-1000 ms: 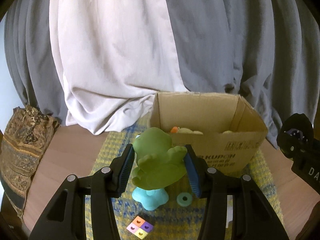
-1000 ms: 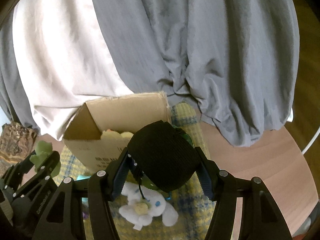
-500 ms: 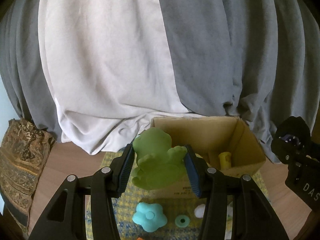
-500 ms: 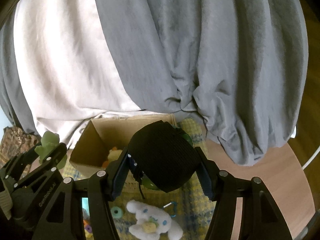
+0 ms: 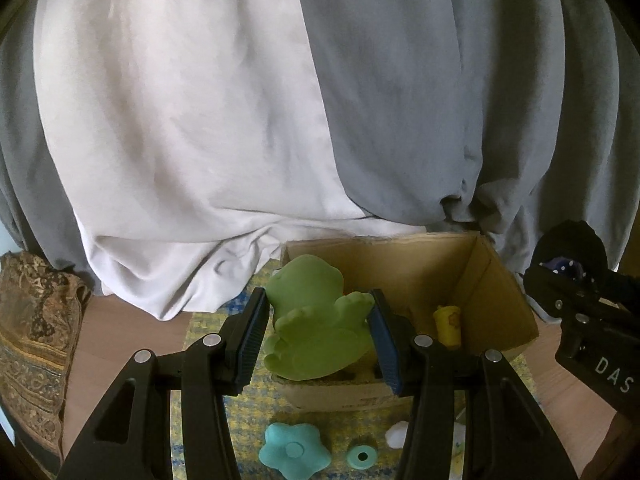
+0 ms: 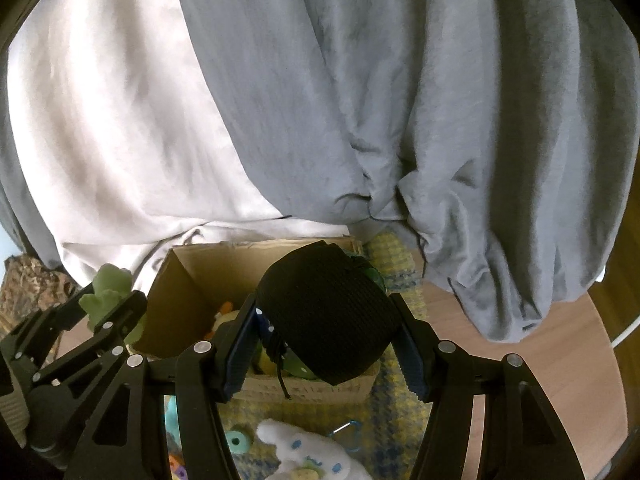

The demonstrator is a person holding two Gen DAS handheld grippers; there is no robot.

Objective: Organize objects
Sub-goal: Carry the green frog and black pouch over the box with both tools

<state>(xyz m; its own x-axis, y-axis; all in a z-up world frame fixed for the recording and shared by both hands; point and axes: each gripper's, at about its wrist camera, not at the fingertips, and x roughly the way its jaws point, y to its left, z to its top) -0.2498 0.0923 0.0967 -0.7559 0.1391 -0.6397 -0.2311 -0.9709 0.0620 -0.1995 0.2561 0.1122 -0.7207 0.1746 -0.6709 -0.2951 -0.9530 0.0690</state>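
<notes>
Left gripper (image 5: 316,332) clamps the green frog toy (image 5: 316,320) over the cardboard box (image 5: 496,280) rim. Right gripper (image 6: 328,344) squeezes a black pouch (image 6: 328,320) above it; yellow woven mat (image 5: 240,432) beneath, curtains behind

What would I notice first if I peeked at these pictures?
Probably the green frog toy squeezed in the left gripper, held up at the near left corner of the open cardboard box. Next, the black pouch gripped by the right gripper in front of the same box, with big white and grey curtains behind.

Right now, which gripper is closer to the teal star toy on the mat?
Left. The left gripper holds the green frog just above the teal star toy; the right gripper, holding the black pouch, sits farther off.
</notes>
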